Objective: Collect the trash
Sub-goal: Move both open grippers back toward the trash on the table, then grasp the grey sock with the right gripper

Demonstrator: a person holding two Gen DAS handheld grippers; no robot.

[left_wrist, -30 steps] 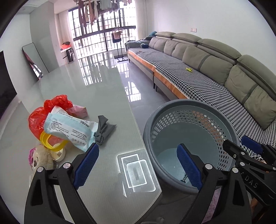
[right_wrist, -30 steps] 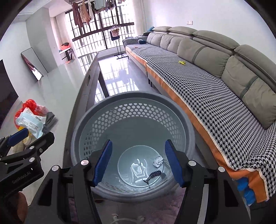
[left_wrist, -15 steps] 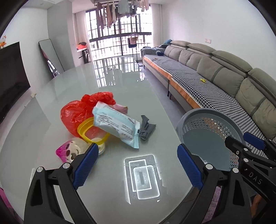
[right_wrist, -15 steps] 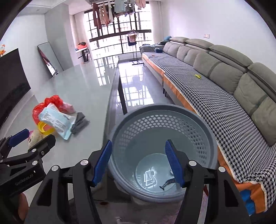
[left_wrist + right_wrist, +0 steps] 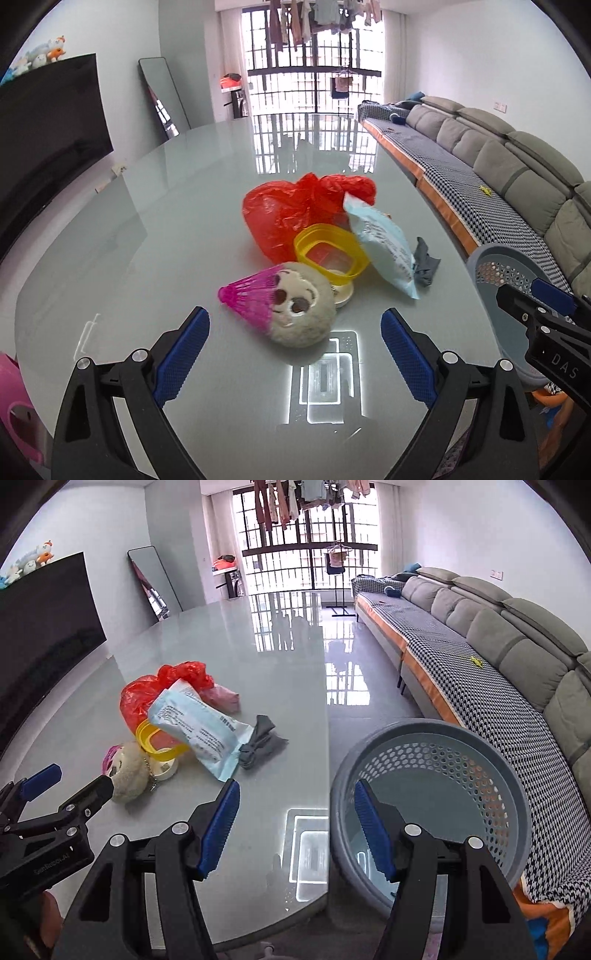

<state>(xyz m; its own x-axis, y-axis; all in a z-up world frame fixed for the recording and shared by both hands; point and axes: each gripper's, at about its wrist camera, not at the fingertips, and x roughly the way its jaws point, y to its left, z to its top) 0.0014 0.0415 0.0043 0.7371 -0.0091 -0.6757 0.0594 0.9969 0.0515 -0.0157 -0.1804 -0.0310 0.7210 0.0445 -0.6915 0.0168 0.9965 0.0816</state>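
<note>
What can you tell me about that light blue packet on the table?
The light blue packet is a flat, soft-looking plastic pouch with small dark print and a label-like patch on its face; the words are too small to read. It looks sealed and slightly puffy. It lies tilted, its upper end propped against the red plastic bag, its middle resting over the yellow ring, and its lower end reaching the table beside the grey cloth. Neither gripper touches it.
</note>
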